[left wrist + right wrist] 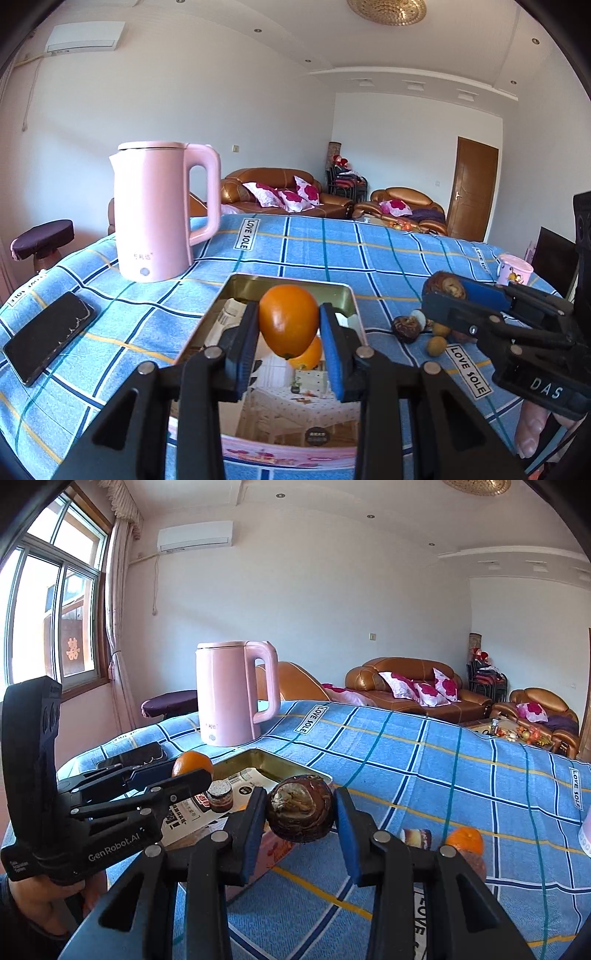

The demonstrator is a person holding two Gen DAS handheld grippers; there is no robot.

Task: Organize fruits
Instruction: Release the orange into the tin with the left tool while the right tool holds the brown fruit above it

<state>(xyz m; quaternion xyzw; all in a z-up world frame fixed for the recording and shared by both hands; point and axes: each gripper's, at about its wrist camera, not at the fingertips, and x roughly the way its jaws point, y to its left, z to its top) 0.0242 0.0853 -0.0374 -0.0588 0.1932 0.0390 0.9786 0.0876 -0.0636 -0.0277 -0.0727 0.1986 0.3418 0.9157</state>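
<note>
Blue plaid tablecloth (369,258) cut off at every edge, table beneath fully hidden. Pink kettle (159,214) upright at the far left, near a black phone (48,332) lying flat at the left edge. Gold-lined tin (236,288) at centre, its near half masked by the left gripper (289,328); papers and a small jar (220,795) inside only partly seen, printed labels too small to read. Left gripper clamped on an orange (289,321), blue pads pressing both sides, fruit raised above the tin; a 2nd orange (308,356) just under it, mostly covered. Right gripper (301,812) clamped on a dark brown round fruit (301,812), rough-skinned with a pale patch, kind hard to tell, held over the tin's near right corner. On the cloth to the right, a loose cluster of small fruits (417,326), partly screened by the right gripper's fingers, kinds unclear. Another orange (464,840) and a small printed packet (415,838) near the right, both half hidden behind the gripper frame. Pink cup (514,269) at the far right edge. Only fingertips of each hand in view, at the bottom corners.
</note>
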